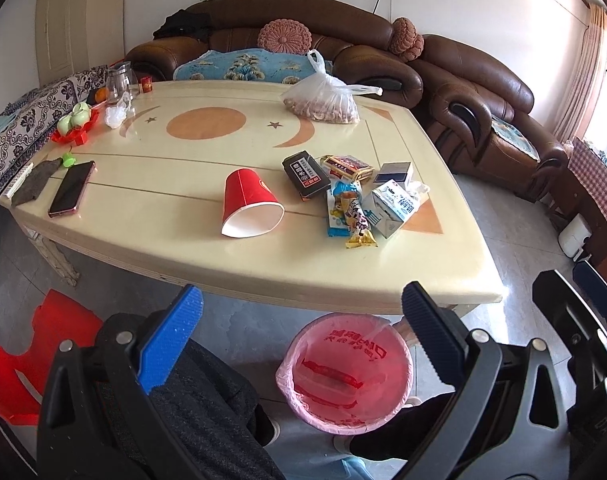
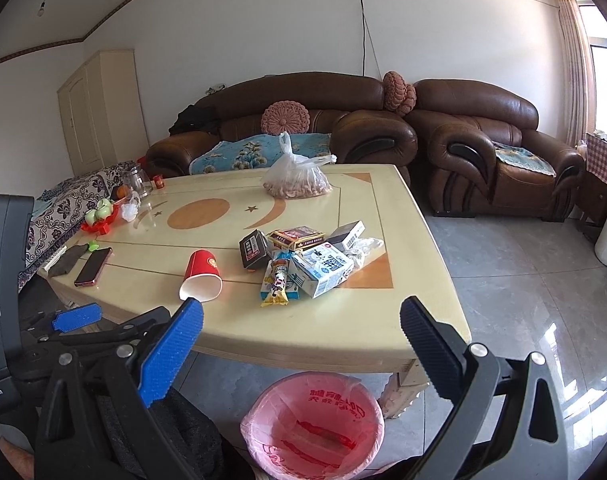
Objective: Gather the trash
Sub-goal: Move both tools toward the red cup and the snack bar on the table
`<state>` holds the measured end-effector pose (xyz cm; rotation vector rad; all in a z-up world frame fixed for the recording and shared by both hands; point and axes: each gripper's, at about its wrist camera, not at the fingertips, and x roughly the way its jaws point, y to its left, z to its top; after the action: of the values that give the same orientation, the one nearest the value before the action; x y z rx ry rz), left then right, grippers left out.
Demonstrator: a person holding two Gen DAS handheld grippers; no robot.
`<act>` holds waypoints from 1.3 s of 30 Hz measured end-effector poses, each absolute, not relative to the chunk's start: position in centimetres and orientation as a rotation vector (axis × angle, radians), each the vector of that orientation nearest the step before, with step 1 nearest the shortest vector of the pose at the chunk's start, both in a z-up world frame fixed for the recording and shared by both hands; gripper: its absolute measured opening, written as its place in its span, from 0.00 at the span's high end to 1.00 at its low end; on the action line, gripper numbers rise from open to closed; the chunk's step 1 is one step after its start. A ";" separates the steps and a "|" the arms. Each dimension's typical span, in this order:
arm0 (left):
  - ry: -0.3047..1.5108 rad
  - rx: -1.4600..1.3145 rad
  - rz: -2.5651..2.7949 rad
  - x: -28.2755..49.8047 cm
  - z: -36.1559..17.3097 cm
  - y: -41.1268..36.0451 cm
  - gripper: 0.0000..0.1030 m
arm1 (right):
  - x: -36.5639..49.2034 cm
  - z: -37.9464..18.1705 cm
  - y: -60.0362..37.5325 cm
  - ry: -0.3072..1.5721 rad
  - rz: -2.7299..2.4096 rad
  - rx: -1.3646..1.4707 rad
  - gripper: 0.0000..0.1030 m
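A tipped red paper cup (image 1: 250, 205) (image 2: 201, 276) lies on the cream table (image 1: 175, 240) (image 2: 311, 332). To its right is a pile of trash: a black box (image 1: 306, 175) (image 2: 254, 248), snack wrappers (image 1: 349, 210) (image 2: 277, 280), a white-blue milk carton (image 1: 393, 208) (image 2: 323, 268) and small boxes. A trash bin with a pink liner (image 1: 345, 372) (image 2: 313, 424) stands on the floor before the table. My left gripper (image 1: 299, 316) is open and empty above the bin. My right gripper (image 2: 299, 326) is open and empty at the table's near edge.
A phone (image 1: 71, 188) (image 2: 93, 266), a red tray with green cups (image 1: 75, 124) (image 2: 99, 216), a glass jug (image 1: 119, 82) and a plastic bag of nuts (image 1: 323, 100) (image 2: 297, 184) sit on the table. Brown sofas (image 1: 383, 52) (image 2: 483, 140) stand behind. A red stool (image 1: 27, 356) is at left.
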<state>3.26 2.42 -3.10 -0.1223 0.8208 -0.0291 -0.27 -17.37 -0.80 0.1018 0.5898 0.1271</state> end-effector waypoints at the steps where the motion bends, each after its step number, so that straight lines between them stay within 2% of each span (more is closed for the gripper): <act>1: 0.829 -0.125 -0.028 3.6 -3.3 2.6 0.05 | 0.1 -1.1 -17.6 0.600 0.130 0.108 0.06; 9: 0.850 -0.163 -0.003 5.7 -4.7 3.8 0.05 | 3.7 -3.0 -18.7 0.653 0.110 0.128 0.06; 39: 0.853 0.090 0.126 16.1 -9.4 7.0 0.05 | 16.4 -7.1 -18.6 0.789 0.082 0.231 0.06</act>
<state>16.07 7.00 -9.38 0.0903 0.8526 0.1265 16.44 -18.56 -7.12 0.2305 0.7890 0.0822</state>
